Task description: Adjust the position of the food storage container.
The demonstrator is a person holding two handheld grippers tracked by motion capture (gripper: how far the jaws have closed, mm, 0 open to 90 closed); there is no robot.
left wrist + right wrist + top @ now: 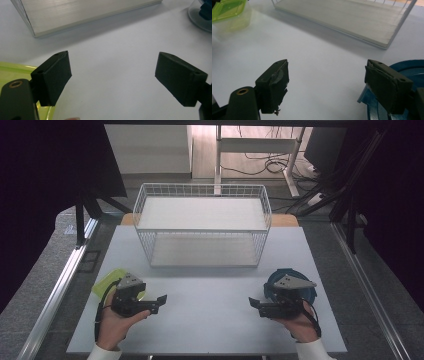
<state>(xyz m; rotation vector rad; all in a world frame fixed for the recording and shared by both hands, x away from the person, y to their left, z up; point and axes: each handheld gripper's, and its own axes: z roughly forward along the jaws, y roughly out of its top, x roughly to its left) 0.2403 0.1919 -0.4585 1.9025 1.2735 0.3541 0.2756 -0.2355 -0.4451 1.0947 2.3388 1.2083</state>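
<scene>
Both grippers, left gripper (161, 299) and right gripper (253, 302), hang open and empty between the green box (111, 281) near left and blue lid (291, 287) near right, so I risk nudging either container off the table (210, 320) when turning.

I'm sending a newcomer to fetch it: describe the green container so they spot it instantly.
Start at the white wire basket at the table's far middle. Come toward the near left corner, beside the left gripper: the green container sits there. It is translucent lime and square-cornered, unlike the round blue container at right.
</scene>
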